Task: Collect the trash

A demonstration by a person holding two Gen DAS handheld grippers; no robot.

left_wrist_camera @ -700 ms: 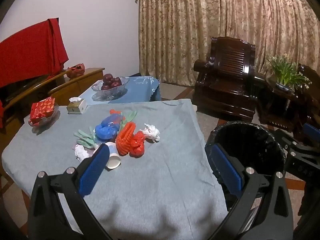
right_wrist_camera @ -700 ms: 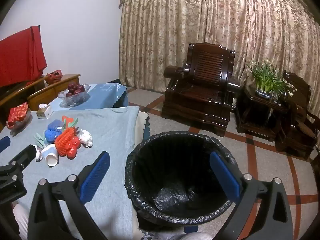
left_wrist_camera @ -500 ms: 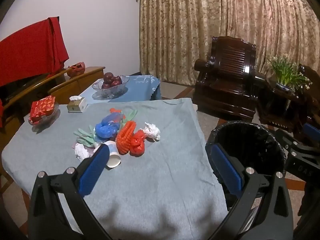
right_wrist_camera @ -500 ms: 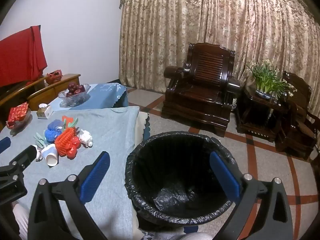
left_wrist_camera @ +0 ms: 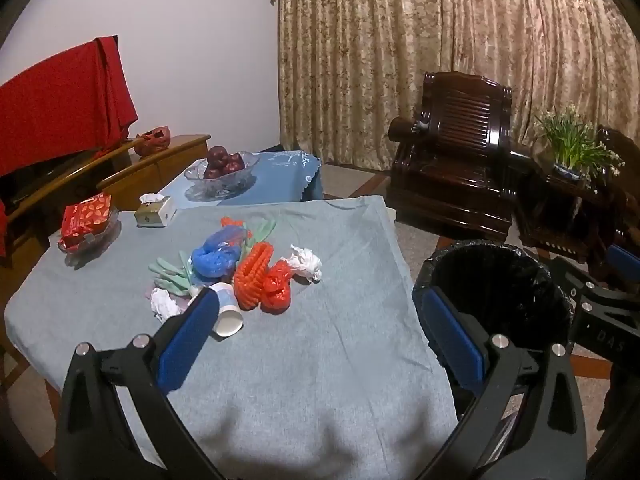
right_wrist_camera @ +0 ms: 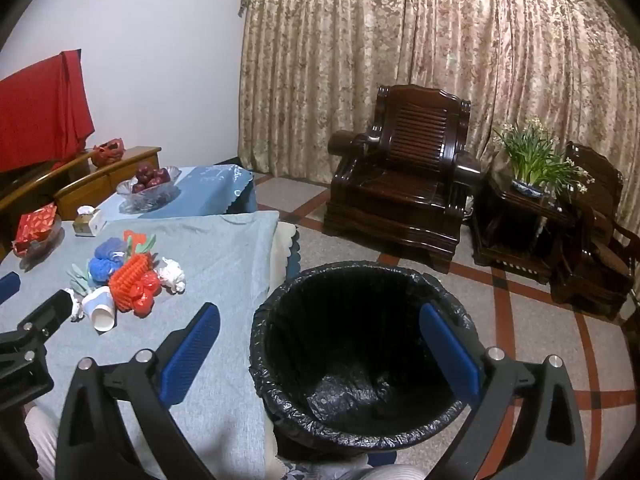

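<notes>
Fingers on your left gripper [left_wrist_camera: 316, 320] are wide apart and hold nothing. Fingers on your right gripper [right_wrist_camera: 320, 344] are wide apart too, and they hang over the round bin with the black plastic bag [right_wrist_camera: 360, 360].

The trash sits in one little heap in the middle of the grey cloth tabletop [left_wrist_camera: 320, 380]. In the heap you can see a white paper cup lying on its side [left_wrist_camera: 227, 312], a crumpled red plastic bag [left_wrist_camera: 276, 284], an orange ridged piece [left_wrist_camera: 250, 274], a blue plastic bag [left_wrist_camera: 212, 260], some pale green strips [left_wrist_camera: 168, 276] and two white paper balls [left_wrist_camera: 306, 262].

The cup is on the side of the heap nearest your left gripper, so it looks like the easy one to start with. Come down with one finger on each side of the cup and squeeze softly, because paper cups squash.

The bin stands on the floor just beside the right edge of the tabletop, and its mouth is lower than the heap. The tabletop between the heap and that edge is bare, so you can carry things straight across. Lift each piece past the edge before you let go. Beyond the heap, stay away from the small tissue box [left_wrist_camera: 154, 211] and the red packet in its glass dish [left_wrist_camera: 86, 216].
</notes>
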